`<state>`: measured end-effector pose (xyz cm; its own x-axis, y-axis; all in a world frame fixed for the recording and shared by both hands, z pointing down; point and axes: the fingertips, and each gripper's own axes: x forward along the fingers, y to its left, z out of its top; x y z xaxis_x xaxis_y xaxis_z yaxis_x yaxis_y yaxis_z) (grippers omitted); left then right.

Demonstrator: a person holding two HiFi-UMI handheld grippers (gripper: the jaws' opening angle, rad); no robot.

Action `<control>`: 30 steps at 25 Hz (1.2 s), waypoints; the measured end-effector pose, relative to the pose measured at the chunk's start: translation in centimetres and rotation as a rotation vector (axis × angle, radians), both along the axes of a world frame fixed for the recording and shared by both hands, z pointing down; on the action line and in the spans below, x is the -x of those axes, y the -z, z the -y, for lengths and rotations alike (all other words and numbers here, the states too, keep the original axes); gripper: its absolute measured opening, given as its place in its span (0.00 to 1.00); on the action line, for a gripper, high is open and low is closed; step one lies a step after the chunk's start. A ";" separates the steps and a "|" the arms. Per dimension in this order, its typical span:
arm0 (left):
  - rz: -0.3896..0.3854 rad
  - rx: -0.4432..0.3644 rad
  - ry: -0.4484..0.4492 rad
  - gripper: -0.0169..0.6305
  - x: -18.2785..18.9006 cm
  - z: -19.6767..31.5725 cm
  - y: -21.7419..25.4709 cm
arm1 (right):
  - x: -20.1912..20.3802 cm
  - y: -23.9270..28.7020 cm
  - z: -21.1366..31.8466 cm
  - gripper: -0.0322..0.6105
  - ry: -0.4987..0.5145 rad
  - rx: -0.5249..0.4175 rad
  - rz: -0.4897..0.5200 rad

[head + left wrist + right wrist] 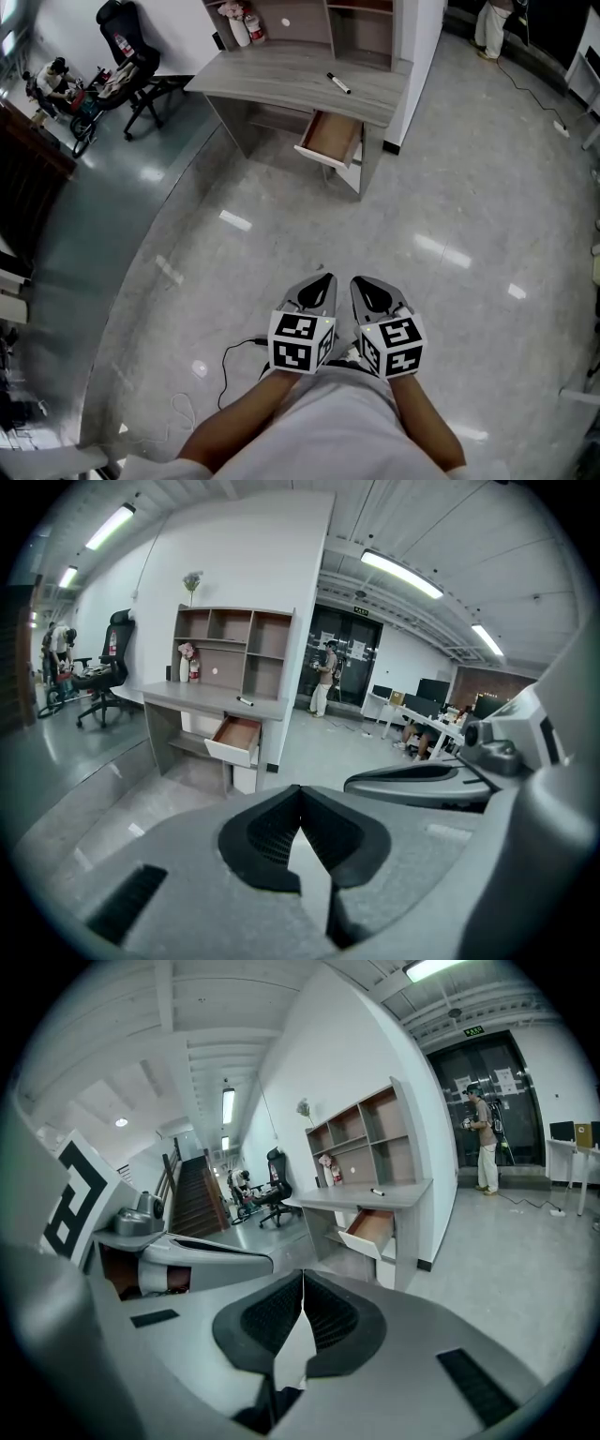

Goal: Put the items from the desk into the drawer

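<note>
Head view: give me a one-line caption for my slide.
Standing back from the desk, left gripper and right gripper shut and empty, a marker on the desktop and the drawer pulled open.
</note>
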<state>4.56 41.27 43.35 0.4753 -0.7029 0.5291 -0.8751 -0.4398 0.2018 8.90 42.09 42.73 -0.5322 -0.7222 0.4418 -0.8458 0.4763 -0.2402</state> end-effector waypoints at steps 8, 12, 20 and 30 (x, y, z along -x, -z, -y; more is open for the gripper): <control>-0.015 0.004 -0.027 0.03 0.4 4.2 -0.5 | 0.9 -0.5 4.0 0.05 -0.007 0.014 -0.025; -0.029 0.006 -0.044 0.03 0.7 7.8 -0.7 | 1.5 -0.6 7.3 0.05 -0.016 0.014 -0.049; -0.053 0.007 -0.088 0.03 2.8 14.7 -0.1 | 4.1 -0.2 13.9 0.05 -0.043 0.027 -0.083; -0.067 0.021 -0.156 0.03 6.5 20.9 0.1 | 7.8 0.2 20.3 0.05 -0.083 0.039 -0.125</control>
